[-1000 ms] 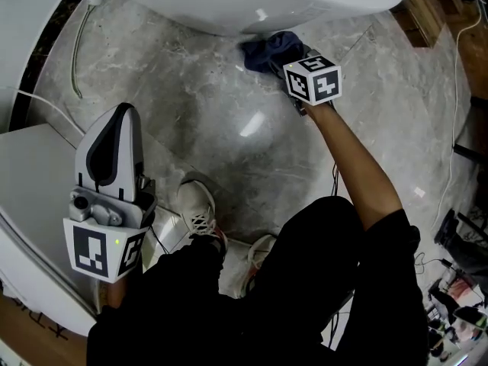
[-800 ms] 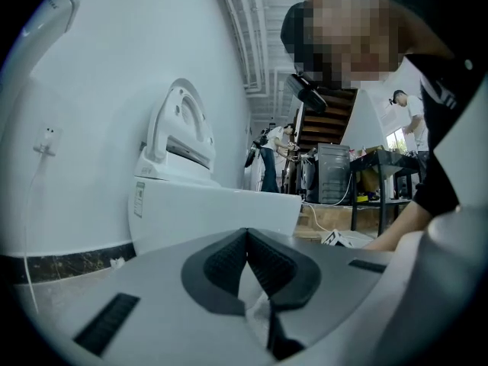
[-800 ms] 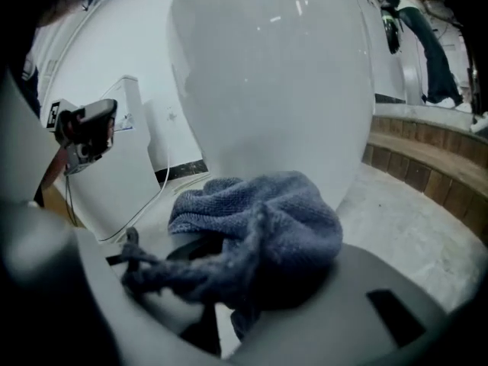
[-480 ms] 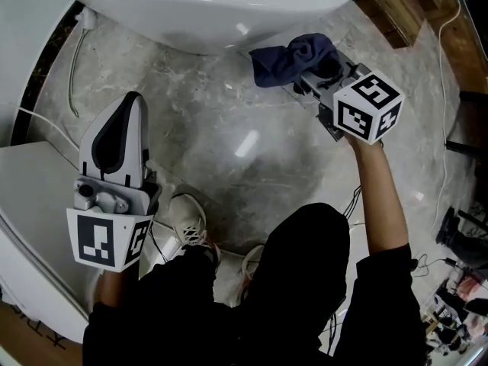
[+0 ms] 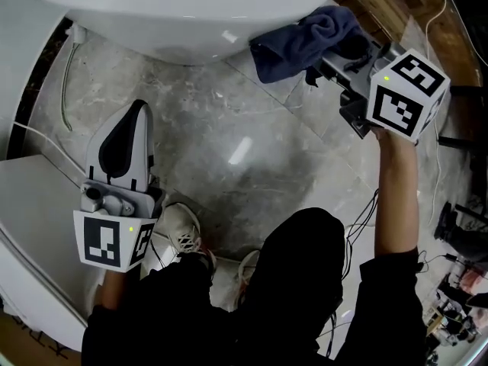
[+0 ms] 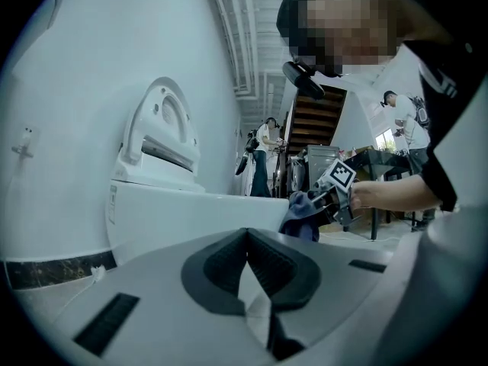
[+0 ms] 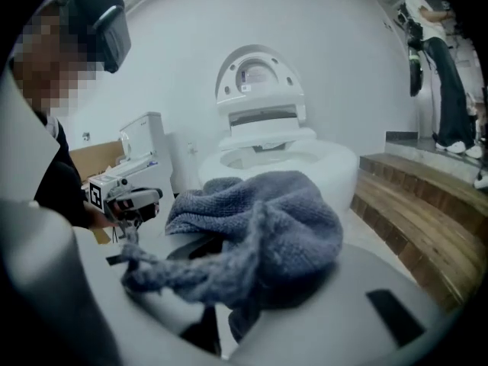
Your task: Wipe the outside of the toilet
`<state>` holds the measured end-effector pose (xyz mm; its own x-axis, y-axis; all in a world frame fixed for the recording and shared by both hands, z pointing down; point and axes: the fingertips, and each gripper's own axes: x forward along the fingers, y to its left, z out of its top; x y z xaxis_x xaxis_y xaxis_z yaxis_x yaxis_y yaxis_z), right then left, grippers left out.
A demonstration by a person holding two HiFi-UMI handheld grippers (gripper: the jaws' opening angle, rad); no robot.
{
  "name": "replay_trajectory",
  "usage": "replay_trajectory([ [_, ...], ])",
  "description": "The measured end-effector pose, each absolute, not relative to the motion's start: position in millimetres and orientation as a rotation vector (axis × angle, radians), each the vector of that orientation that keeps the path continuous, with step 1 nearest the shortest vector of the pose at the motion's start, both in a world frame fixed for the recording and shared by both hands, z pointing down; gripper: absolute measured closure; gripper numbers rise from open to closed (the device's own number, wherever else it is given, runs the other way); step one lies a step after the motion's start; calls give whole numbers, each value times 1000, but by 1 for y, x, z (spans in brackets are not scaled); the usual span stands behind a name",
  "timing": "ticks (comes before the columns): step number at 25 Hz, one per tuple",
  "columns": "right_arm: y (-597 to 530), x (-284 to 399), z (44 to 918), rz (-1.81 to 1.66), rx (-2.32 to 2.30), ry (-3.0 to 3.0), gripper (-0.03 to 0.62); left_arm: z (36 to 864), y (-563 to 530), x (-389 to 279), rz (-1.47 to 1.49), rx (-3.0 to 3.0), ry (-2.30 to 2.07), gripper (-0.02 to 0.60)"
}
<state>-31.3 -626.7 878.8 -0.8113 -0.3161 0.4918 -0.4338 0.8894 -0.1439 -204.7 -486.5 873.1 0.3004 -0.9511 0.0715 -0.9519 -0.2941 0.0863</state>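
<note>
The white toilet fills the top of the head view; its bowl with raised seat shows in the right gripper view, its side in the left gripper view. My right gripper is shut on a dark blue cloth, held just off the bowl's right front edge. The cloth drapes over the jaws. My left gripper hangs low at the left, shut and holding nothing.
Grey marble floor lies below. A white cabinet stands at the left, a hose runs by the wall. Wooden steps rise at the right. Cables trail by my feet. People stand in the background.
My right gripper has lifted the cloth from under the bowl's front, up and to the right. The left gripper has barely shifted.
</note>
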Motion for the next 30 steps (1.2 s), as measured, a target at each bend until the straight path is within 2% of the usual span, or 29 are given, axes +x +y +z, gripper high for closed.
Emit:
replay_trajectory([
  [30, -633, -62, 1031, 445, 547, -2385, 493, 884, -481, -206, 20, 2449, -1763, 571],
])
